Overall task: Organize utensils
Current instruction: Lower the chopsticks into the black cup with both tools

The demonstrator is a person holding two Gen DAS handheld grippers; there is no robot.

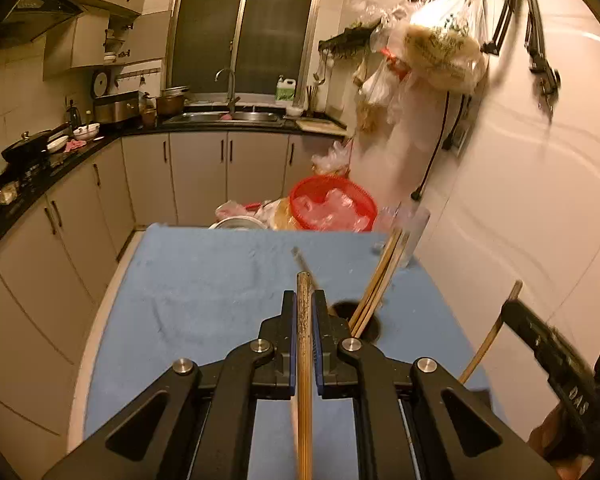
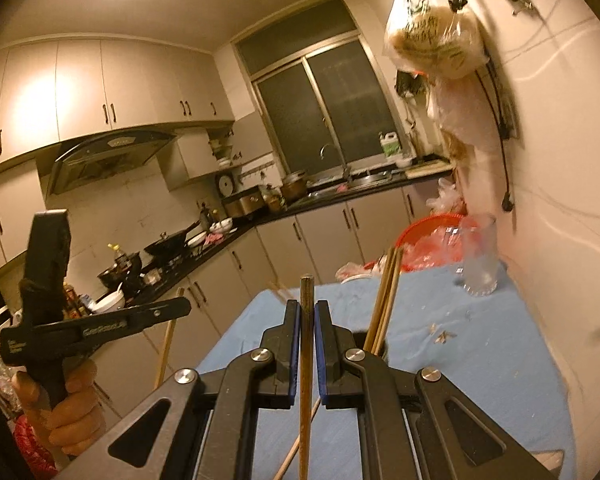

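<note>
My left tongs [image 1: 304, 312] are pinched nearly shut on a chopstick [image 1: 305, 360]; it runs lengthwise btwn the blue pads, tip poking out past the fingers, tail going down out of frame. Right tongs [image 2: 308, 316] same deal: closed tight on a 2nd chopstick [image 2: 306, 360], upright btwn the pads, top end just above the fingertips.

Both sets hang over the worktop [image 1: 204, 288], which is covered w/ a blue cloth. Just right of my left fingers there's a dark round holder [image 1: 370, 326] on the cloth, w/ a bunch of chopsticks [image 1: 380, 280] standing in it, leaning up and to the right. In the right view the same bunch [image 2: 386, 296] leans just right of the fingers; the holder is mostly hidden behind the tongs.

A clear glass [image 2: 478, 256] stands at the far right of the cloth near the wall, well apart from the holder. A few small scraps [image 2: 444, 336] lie on the cloth btwn them. Past the far edge sits a red basket [image 1: 334, 206] w/ plastic in it.

Writing: white letters on the side of the right tongs body, seen from the left cam, too blurred to read for sure. Left tongs arm in the right cam also has a white label, unreadable. Printed bag [image 1: 440, 48] hangs on the wall hooks, green print not legible.
</note>
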